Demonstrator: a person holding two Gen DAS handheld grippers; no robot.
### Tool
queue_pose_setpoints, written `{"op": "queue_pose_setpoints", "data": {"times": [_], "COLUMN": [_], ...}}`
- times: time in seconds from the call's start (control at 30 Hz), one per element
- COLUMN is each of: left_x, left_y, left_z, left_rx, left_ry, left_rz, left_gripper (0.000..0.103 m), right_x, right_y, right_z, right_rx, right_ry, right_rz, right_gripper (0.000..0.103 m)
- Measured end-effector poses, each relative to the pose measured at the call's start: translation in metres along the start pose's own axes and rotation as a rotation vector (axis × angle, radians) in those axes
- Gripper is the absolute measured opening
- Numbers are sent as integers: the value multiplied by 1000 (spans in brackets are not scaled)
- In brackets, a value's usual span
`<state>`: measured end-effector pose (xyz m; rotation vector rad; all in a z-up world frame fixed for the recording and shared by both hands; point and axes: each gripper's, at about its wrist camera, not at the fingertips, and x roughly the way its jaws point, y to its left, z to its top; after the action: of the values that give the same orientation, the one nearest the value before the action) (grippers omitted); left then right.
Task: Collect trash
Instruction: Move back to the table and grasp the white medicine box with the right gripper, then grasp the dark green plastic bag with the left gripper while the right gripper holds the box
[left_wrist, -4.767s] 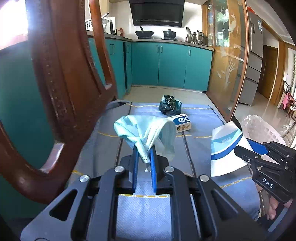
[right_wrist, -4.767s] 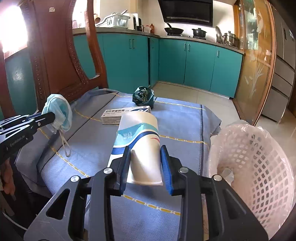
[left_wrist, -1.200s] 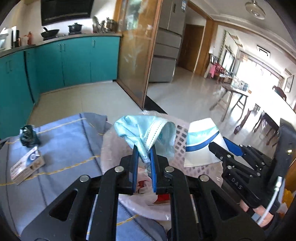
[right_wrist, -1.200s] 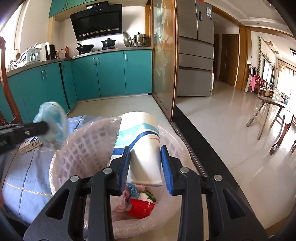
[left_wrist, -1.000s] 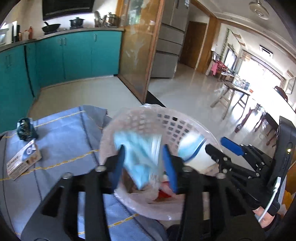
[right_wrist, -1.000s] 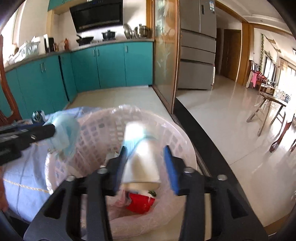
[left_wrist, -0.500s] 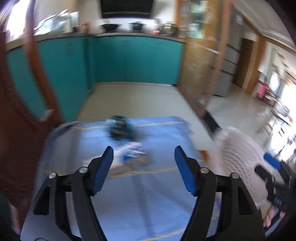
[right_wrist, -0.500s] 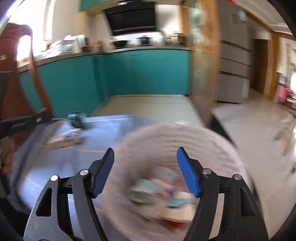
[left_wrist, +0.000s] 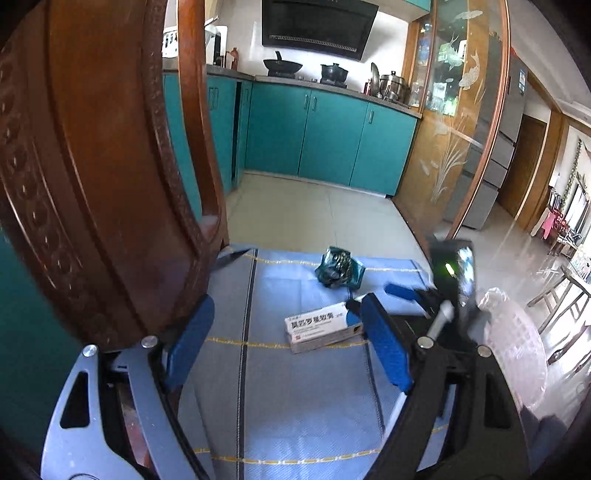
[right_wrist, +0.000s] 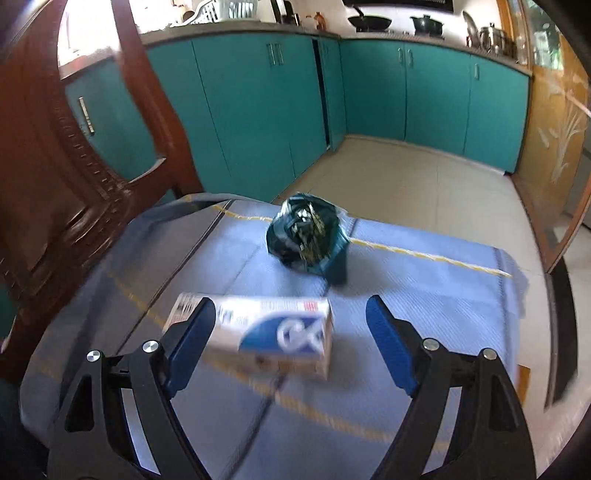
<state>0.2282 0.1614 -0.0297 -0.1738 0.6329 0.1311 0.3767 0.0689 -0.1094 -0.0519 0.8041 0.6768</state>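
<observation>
Tongs both wide and empty, jaws have just been opening. Left tongs (left_wrist: 284, 347) over the blue cloth on the tabletop (left_wrist: 295, 406), carved wooden chair back (left_wrist: 92, 184) close on their left. Right tongs (right_wrist: 291, 332) hang over the white-and-blue carton (right_wrist: 266, 332), not touching it; view blurred. Crumpled dark green wrapper (right_wrist: 306, 236) lies just beyond the carton, apart from it. In the left view the right tongs sit right beside the carton's end; contact unclear. White mesh basket (left_wrist: 517, 350) at the tabletop's right edge.
</observation>
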Motion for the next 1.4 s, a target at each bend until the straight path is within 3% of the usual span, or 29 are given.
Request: {"op": "queue_pose_setpoints", "data": {"times": [0.17, 0.33, 0.47, 0.57, 0.67, 0.93, 0.97, 1.0, 1.03, 1.17, 1.33, 1.4], "left_x": [5, 9, 9, 8, 3, -1, 0, 2, 5, 24, 79, 112], "left_y": [3, 6, 4, 3, 3, 9, 9, 9, 9, 4, -19, -38], "left_z": [-12, -16, -18, -19, -19, -13, -11, -10, -7, -1, 6, 14], "left_rx": [19, 1, -2, 1, -2, -17, -17, -18, -20, -41, -55, -44], "left_ry": [34, 45, 45, 48, 42, 28, 27, 26, 25, 25, 69, 77], "left_rz": [2, 1, -3, -6, -5, 8, 10, 11, 10, 11, -5, -19], "left_gripper": [82, 82, 82, 83, 83, 84, 84, 84, 84, 84, 85, 92], "right_x": [24, 38, 28, 18, 11, 27, 27, 23, 19, -7, -59, -77], "right_y": [9, 27, 40, 57, 70, 86, 88, 87, 83, 63, 40, 33], "right_z": [9, -7, -23, -41, -49, -46, -46, -45, -46, -61, -102, -118], "right_rx": [-95, -207, -288, -416, -477, -458, -459, -450, -435, -362, -260, -229], "right_ry": [39, 185, 303, 372, 373, 315, 304, 294, 296, 308, 283, 270], "right_rz": [44, 125, 179, 193, 201, 133, 138, 147, 145, 113, 61, 49], "right_gripper": [82, 82, 82, 82, 82, 81, 69, 48, 42, 40, 40, 40]}}
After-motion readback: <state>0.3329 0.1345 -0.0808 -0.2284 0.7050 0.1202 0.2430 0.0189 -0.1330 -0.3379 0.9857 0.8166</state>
